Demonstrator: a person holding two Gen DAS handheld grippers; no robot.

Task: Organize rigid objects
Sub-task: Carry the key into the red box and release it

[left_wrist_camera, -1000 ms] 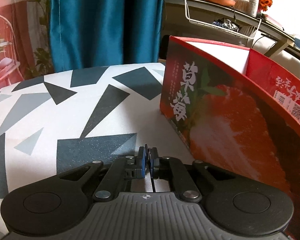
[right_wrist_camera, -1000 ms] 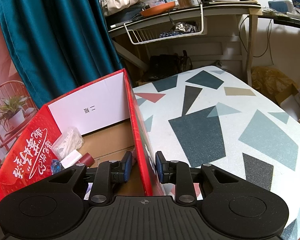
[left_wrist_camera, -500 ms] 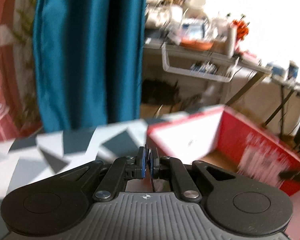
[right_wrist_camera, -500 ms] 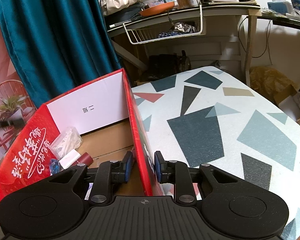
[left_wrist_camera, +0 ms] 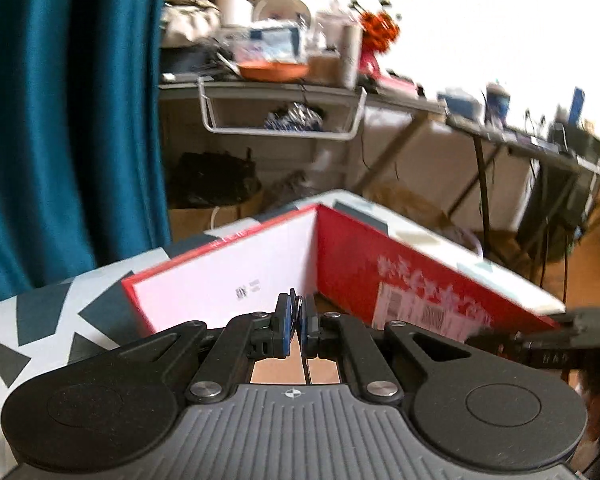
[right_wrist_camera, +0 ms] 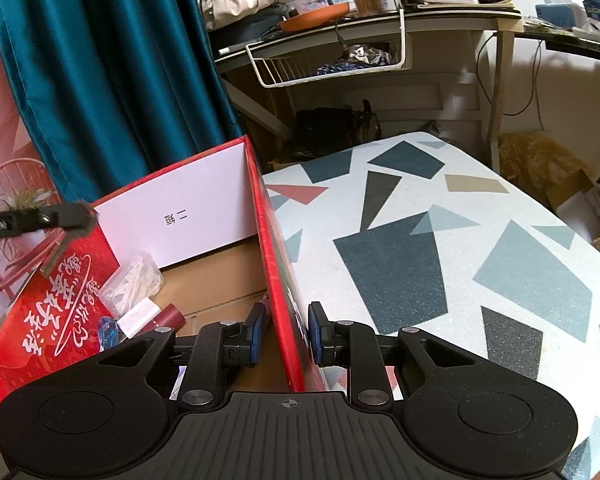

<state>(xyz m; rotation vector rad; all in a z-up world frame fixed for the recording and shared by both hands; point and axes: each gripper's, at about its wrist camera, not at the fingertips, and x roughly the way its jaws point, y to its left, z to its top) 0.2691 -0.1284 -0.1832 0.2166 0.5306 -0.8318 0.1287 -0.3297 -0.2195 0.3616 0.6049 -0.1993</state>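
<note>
Starting at your left: the left gripper (left_wrist_camera: 298,312) hangs over the open red carton (left_wrist_camera: 220,292), aimed at its white far wall. Its fingers (left_wrist_camera: 285,320) are closed together. A thin dark sliver shows between the tips, and I cannot tell whether that is a small thing being carried or only the pad edges. In the right wrist view this gripper comes in at 9 o'clock, above the carton's left wall.

Inside the carton, at about 8 o'clock on its floor, several things already lie against the left wall. There is a bag of white pieces (right_wrist_camera: 134,284), a small white box (right_wrist_camera: 138,316) touching a dark red cylinder (right_wrist_camera: 170,316), and a clear blue piece (right_wrist_camera: 108,330) just beside them. The rest of the brown floor that shows is bare.

Further right, your right gripper (right_wrist_camera: 286,336) straddles the carton's right wall, one finger inside and one outside, only narrowly apart. Whether the pads actually press the cardboard I cannot tell. It looks placed to steady the carton.

At 3 o'clock the patterned bench (right_wrist_camera: 420,240) shows no loose things in either view.

By my reading you are near the end: the collecting looks done. If the left fingers do hold something, letting it go into the carton is what remains.
</note>
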